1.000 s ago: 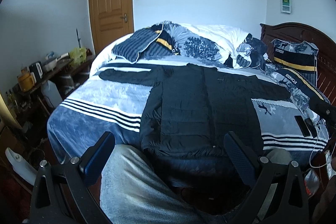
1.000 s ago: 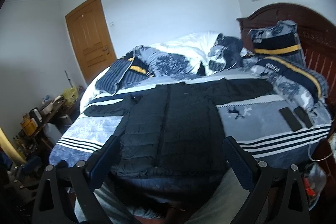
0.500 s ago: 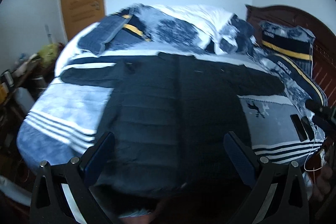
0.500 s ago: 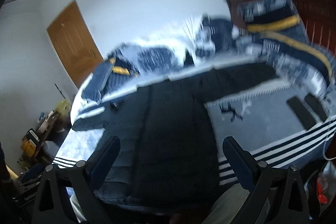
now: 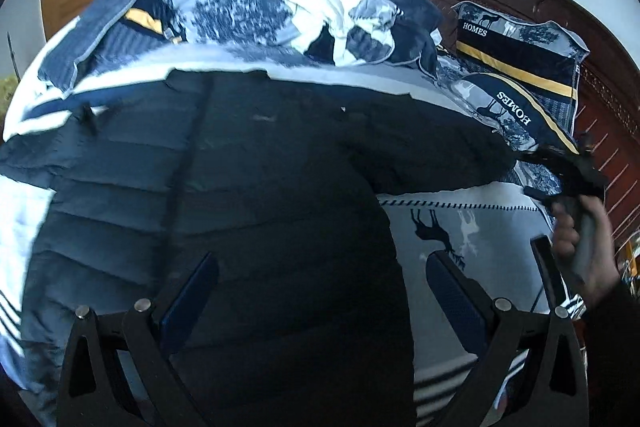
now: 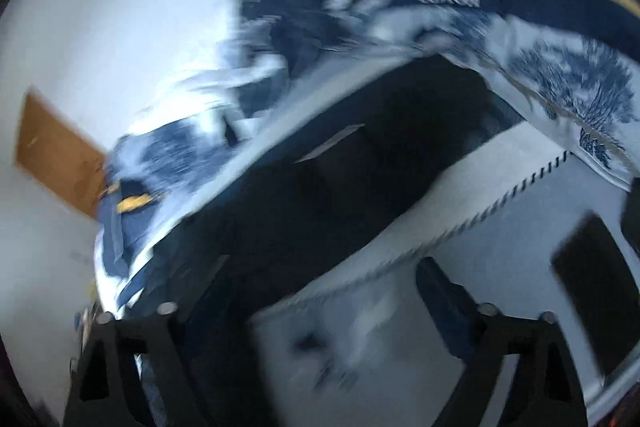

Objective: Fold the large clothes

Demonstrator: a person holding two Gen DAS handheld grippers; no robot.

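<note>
Bed [image 5: 472, 223]: held jacket [image 5: 248, 211] flat for folding.
My left gripper [image 5: 320, 303]: spread, empty.
My right gripper [image 6: 316, 295]: spread, nearing right sleeve [image 6: 420, 131].

Jacket [image 5: 248, 211] is black and quilted. Bedspread [image 5: 472, 215] is pale grey with navy stripes and deer silhouettes, and the pillows [image 5: 520, 55] are navy with a yellow band.

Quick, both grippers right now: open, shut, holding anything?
Left gripper: open, empty, over the black jacket.
Right gripper: open, empty, view blurred.
</note>
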